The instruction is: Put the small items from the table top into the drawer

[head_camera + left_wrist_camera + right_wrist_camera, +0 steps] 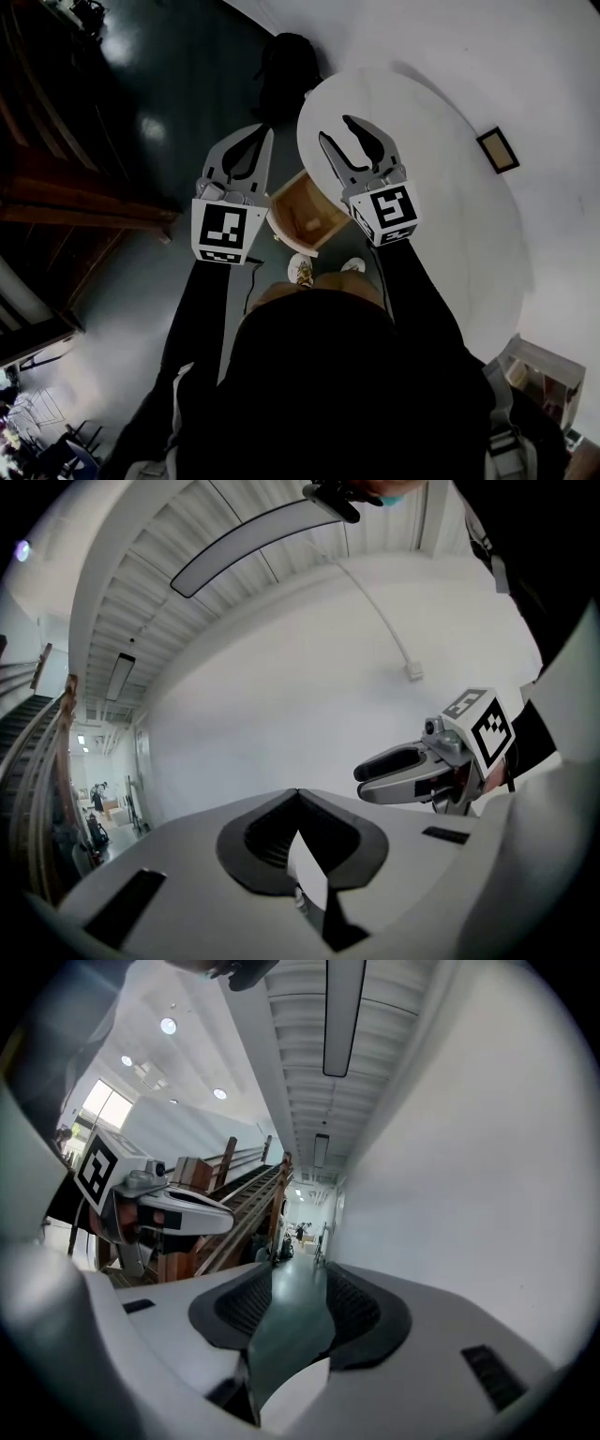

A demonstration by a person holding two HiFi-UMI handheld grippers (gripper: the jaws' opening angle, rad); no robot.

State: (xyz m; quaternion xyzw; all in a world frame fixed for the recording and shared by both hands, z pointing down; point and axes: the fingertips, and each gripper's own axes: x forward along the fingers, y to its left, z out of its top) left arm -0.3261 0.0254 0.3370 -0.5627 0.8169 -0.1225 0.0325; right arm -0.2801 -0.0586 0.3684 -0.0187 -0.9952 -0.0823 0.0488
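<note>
White round table [441, 159] | wooden drawer [289, 199] open, pale inside | left gripper [255, 137] jaws together | right gripper [336, 129] apart, empty

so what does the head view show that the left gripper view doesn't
Only the head view: the round white table, the open wooden drawer at its edge, and the dark floor. Only the left gripper view: the ribbed ceiling with its long light, and a cable running down the white wall. Both: the left gripper, jaws together, and the right gripper, jaws apart.
</note>
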